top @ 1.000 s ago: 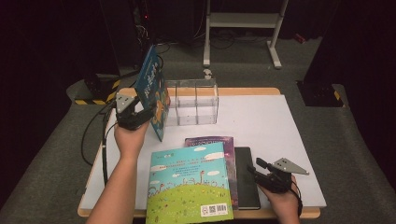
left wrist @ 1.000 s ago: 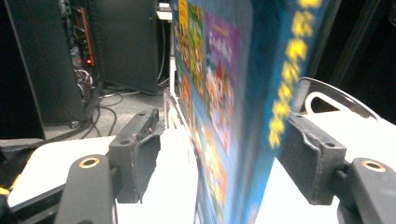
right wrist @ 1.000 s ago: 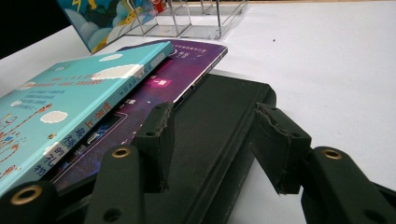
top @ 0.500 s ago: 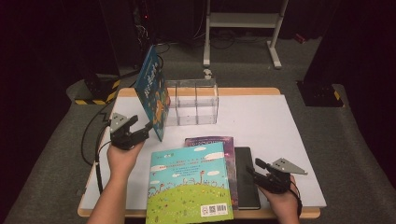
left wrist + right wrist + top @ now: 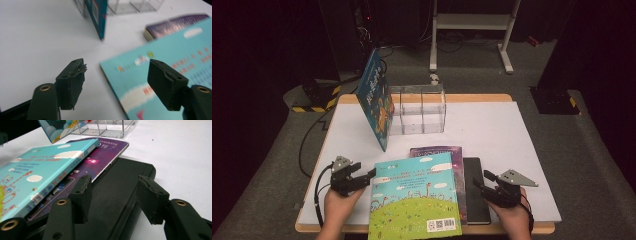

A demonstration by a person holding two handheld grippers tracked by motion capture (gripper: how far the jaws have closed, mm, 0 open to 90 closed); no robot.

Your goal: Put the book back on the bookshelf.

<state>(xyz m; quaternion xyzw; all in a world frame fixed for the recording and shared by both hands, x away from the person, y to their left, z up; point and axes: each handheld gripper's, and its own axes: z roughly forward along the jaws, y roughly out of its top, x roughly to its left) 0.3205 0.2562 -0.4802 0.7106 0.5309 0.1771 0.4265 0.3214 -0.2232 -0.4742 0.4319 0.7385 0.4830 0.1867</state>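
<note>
Down at the lower left of the high view, the left gripper (image 5: 371, 173) sits with its jaws spread and nothing between them; they have just been opening a little further, and the tips point at the left edge of the turquoise picture book with the green hill on its cover (image 5: 414, 197). In the left gripper view that book's near corner (image 5: 160, 75) lies between the two black jaws but apart from both pads. At the lower right, the right gripper (image 5: 480, 181) is likewise spread and holds nothing, its jaws having just eased wider, hovering over the flat black book (image 5: 475, 187) at the bottom of the stack. The turquoise book lies on top, at the bottom centre, over a purple book (image 5: 455, 155). To lift it well, I judge the left jaws should slide one pad under the cover's edge and pinch only that top book, while the right gripper steadies the pile. The right gripper view shows the stacked layers edge-on (image 5: 62, 170), which the high view flattens; the high view shows the blue book leaning (image 5: 374, 102) against the clear plastic divider rack (image 5: 419, 107) on the white table top (image 5: 512, 135).
</note>
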